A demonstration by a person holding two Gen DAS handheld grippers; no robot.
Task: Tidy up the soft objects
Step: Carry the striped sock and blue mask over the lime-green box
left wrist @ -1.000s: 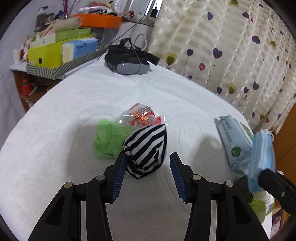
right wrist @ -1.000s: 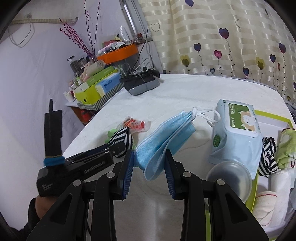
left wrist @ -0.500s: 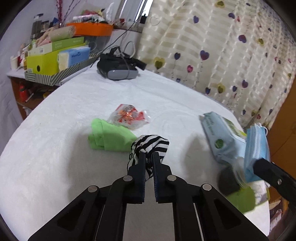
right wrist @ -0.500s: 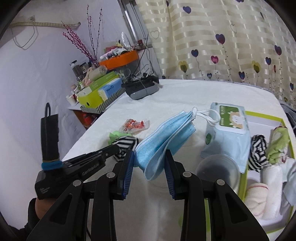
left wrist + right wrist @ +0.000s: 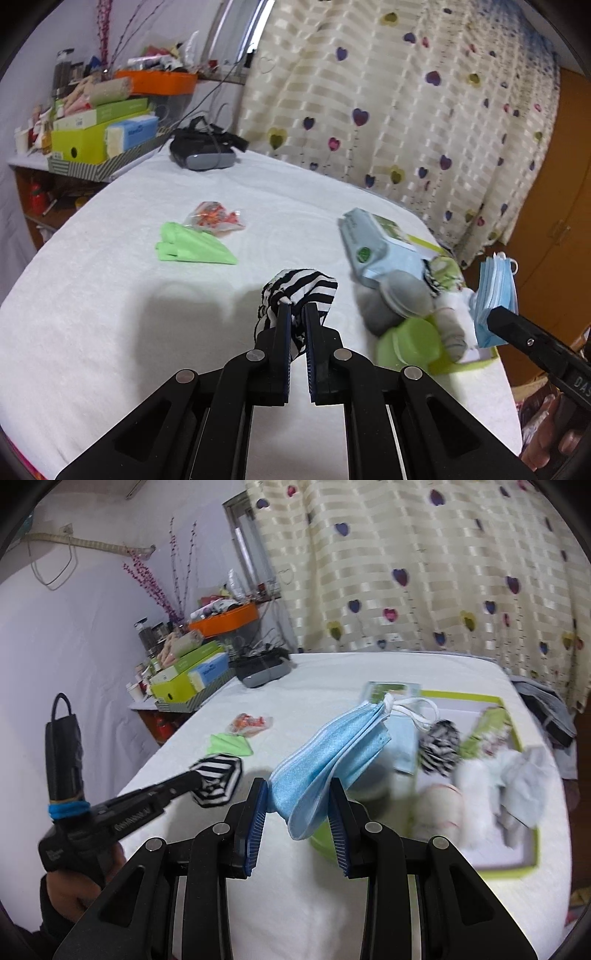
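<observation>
Blue "Manhua"-lettered pack [image 5: 132, 132] on green box [image 5: 79, 142], writing blurred.

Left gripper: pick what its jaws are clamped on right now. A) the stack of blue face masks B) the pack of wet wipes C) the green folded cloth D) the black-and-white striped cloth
D: the left gripper has its jaws pinched on the black-and-white striped cloth, which bunches up above them, while the green folded cloth lies apart on the table.
</observation>
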